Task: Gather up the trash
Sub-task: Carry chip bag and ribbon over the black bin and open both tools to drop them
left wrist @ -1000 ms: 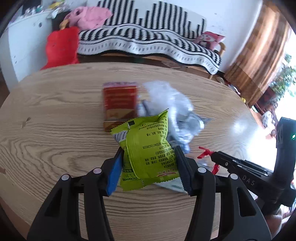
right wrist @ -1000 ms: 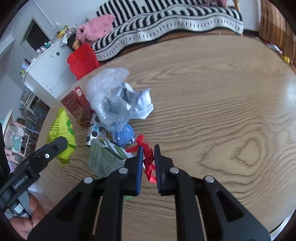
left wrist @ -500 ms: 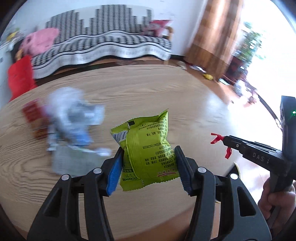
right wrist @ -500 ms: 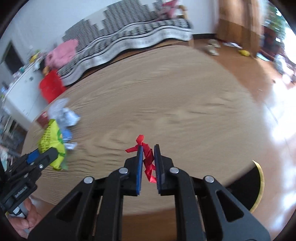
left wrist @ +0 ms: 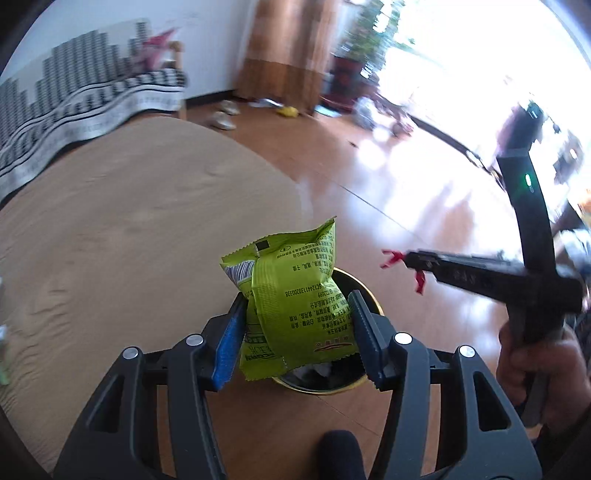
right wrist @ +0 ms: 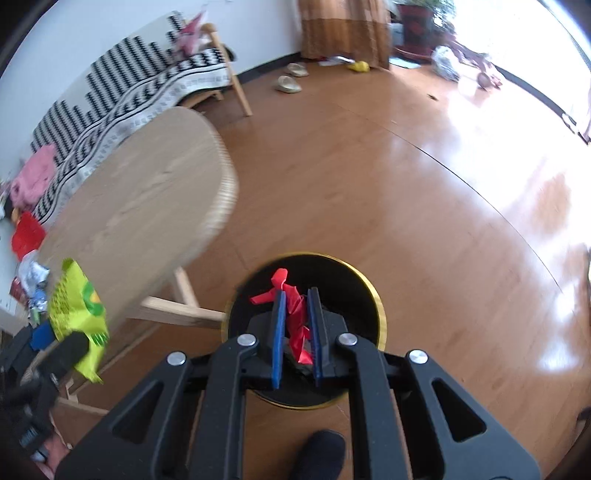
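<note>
left gripper [left wrist: 297,332] jaws clamp green packet [left wrist: 295,295] upright | right gripper [right wrist: 297,334] jaws pinch red scrap [right wrist: 295,317] lengthwise

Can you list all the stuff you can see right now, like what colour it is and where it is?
snack packet: one, lime green, held between the left gripper's fingers above the bin
scrap: one, red, crumpled, pinched in the right gripper above the bin
bin: one, black with a gold rim, on the floor beside the table
table: one, pale wood, round
leftover trash: small pile, silver, blue and red, at the table's far side
sofa cover: one, black and white, by the wall
slippers: two, beige, on the floor
curtain: one, brown, by the window
left gripper: one, black, blue pads
right gripper: one, black, blue pads
hand: one, gripping the right handle
</note>
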Demonstrator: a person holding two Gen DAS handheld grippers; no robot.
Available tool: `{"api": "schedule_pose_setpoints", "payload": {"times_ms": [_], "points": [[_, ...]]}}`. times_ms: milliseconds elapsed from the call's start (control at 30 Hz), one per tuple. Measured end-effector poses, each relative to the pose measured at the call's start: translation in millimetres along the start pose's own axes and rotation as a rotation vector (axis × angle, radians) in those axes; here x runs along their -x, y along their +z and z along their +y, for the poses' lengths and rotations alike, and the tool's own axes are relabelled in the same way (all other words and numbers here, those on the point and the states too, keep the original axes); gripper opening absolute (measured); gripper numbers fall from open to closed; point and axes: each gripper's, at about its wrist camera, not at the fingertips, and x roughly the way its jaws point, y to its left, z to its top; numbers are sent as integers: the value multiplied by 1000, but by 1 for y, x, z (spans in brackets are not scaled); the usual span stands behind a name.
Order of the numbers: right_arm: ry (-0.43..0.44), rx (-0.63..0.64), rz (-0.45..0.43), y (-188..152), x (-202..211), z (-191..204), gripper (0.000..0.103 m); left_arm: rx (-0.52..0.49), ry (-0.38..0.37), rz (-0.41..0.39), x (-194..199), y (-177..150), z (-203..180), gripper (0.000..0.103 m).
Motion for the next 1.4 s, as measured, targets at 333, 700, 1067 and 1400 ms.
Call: {"api": "schedule_pose_setpoints", "payload": {"times_ms": [333, 700, 1067, 1400], "points": [[-3, 1, 37, -5, -9, -26, 13, -53, -50, 157, -93, -25, -24, 54], [-8, 24, 62, -4, -20, -10, 13, -29, -4, 192, -129, -25, -16, 54], [-10, 23, 64, -5, -24, -7, 13, -28, -5, 149, -117, -21, -19, 79], [-4, 38, 76, -4, -27, 2, 13, -39, -15, 108, -88, -15, -20, 84]]}}
